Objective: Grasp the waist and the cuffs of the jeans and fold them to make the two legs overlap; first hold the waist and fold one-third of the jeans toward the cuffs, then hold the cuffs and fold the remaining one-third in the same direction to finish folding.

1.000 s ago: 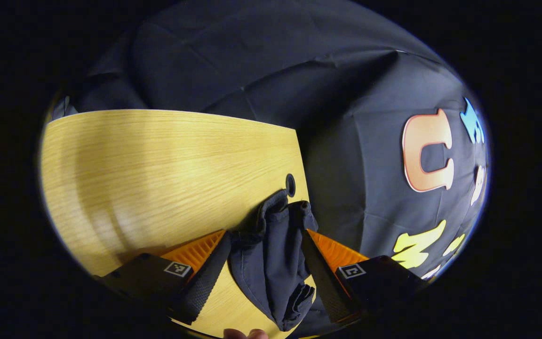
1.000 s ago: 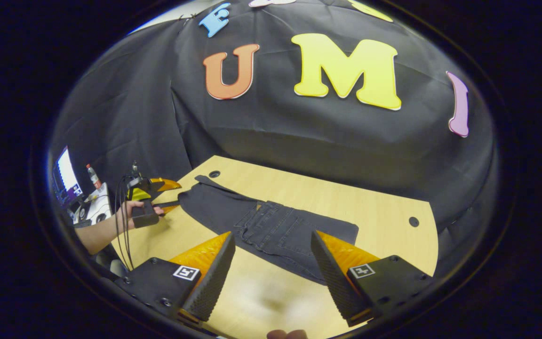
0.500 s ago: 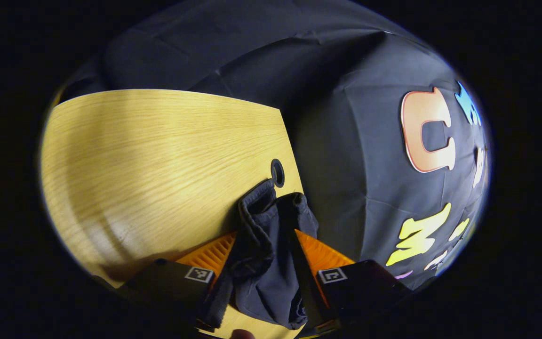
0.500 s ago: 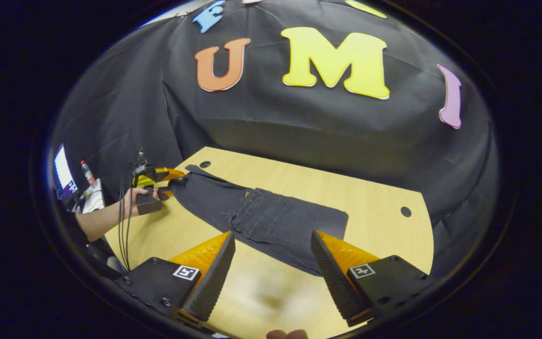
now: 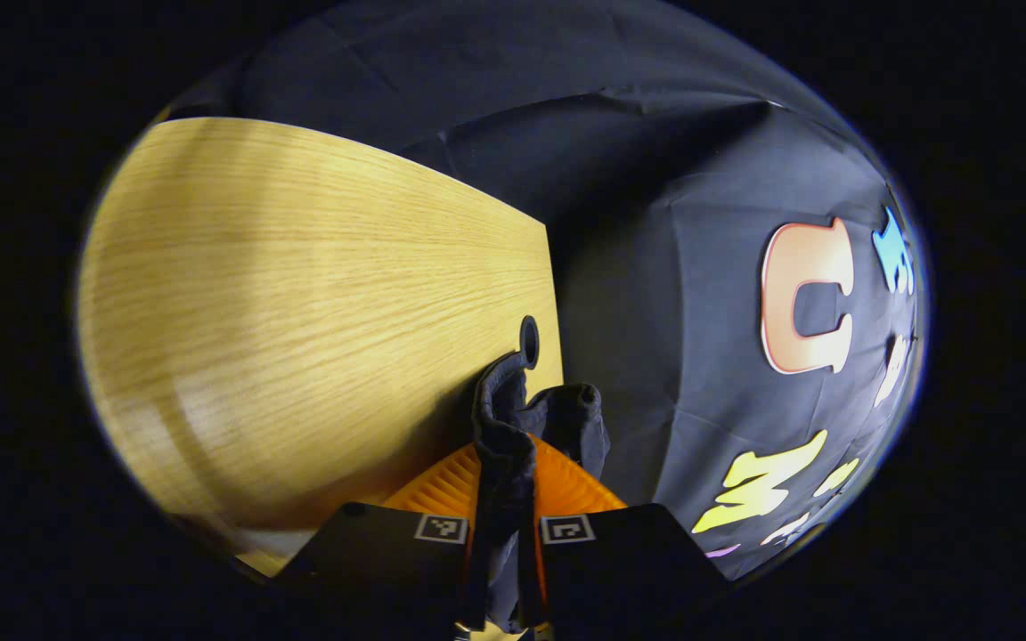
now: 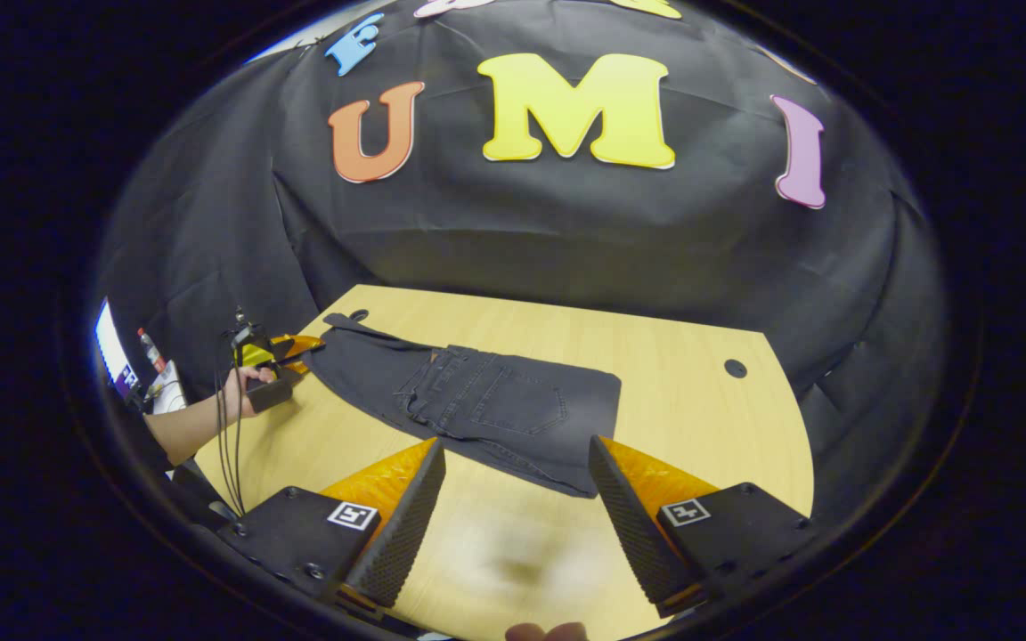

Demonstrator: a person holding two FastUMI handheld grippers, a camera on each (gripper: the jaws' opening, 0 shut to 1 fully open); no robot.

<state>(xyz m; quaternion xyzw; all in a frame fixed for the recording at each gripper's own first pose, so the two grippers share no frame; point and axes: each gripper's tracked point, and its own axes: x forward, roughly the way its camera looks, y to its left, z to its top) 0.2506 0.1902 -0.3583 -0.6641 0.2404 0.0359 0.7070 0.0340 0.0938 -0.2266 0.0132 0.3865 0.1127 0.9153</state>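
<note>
Left gripper [image 5: 504,534] fingers closed in from wide apart and now pinch the cuffs [image 5: 513,427], bunched between and just ahead of them at the tabletop [image 5: 299,294] edge. Right gripper [image 6: 517,499] fingers stay spread, holding nothing, pulled back; jeans [image 6: 486,405] lie flat beyond their tips, waist already folded over. Cuff grasp looks secured, so final third fold can start.

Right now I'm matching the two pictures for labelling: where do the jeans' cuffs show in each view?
Left gripper view: the cuffs bunch at bottom centre, pinched by the left gripper.
Right gripper view: the cuffs lie at the table's far left, beside the left gripper.
Shared landmark: the cable hole by the cuffs.
</note>
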